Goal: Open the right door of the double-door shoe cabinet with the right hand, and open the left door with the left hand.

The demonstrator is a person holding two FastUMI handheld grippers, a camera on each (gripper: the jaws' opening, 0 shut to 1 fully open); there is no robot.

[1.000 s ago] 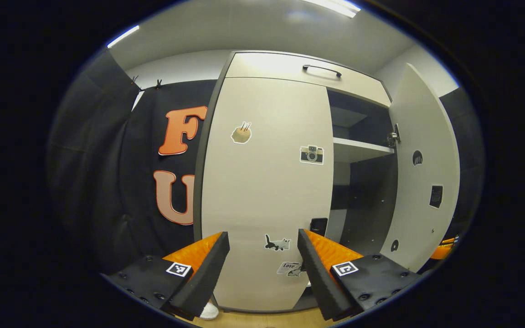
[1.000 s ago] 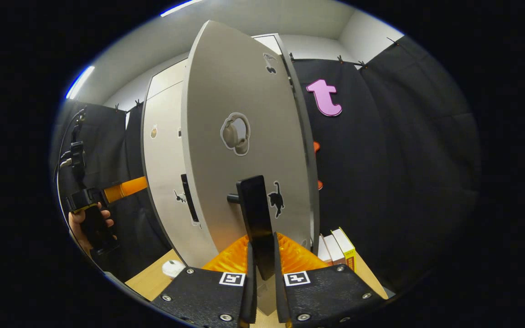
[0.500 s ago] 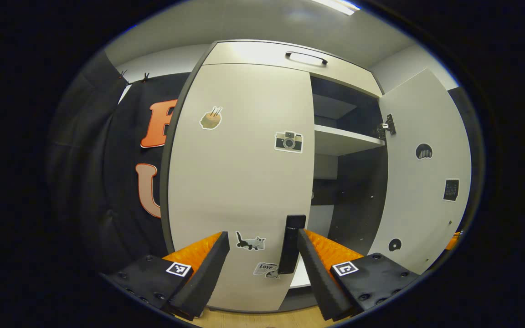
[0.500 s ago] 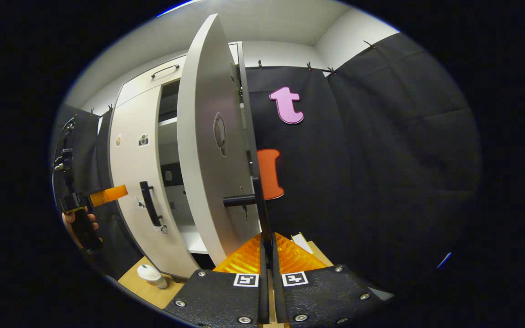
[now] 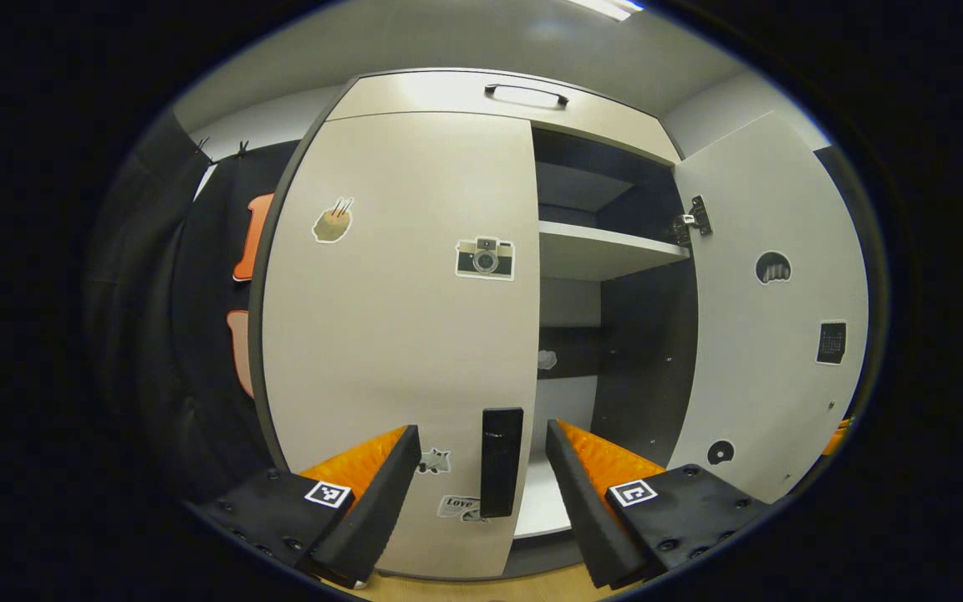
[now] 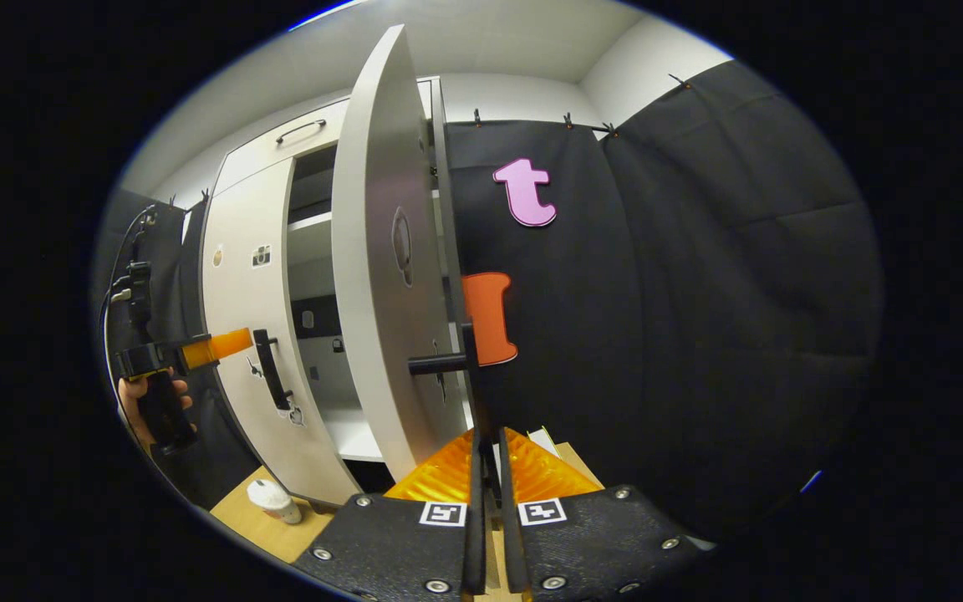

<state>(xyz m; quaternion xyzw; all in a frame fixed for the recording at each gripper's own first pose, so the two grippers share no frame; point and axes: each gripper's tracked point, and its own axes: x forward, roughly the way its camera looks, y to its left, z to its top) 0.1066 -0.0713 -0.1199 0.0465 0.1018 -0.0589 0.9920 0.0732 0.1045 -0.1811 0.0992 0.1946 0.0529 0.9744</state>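
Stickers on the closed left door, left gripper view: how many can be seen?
4: a food sticker upper left, a camera upper right, a cat and a lettered one low by the handle. The gripper fingers may hide more.

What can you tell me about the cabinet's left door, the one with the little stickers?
The pale grey flat-panel left door looks like smooth laminate and is shut, while the matching right door stands swung wide. Its face carries stickers: a camera, a brown snack, a cat and a label low down. A black vertical bar handle sits near its inner edge, low. The left claw is open with that handle between its fingers; nothing appears to touch the door.
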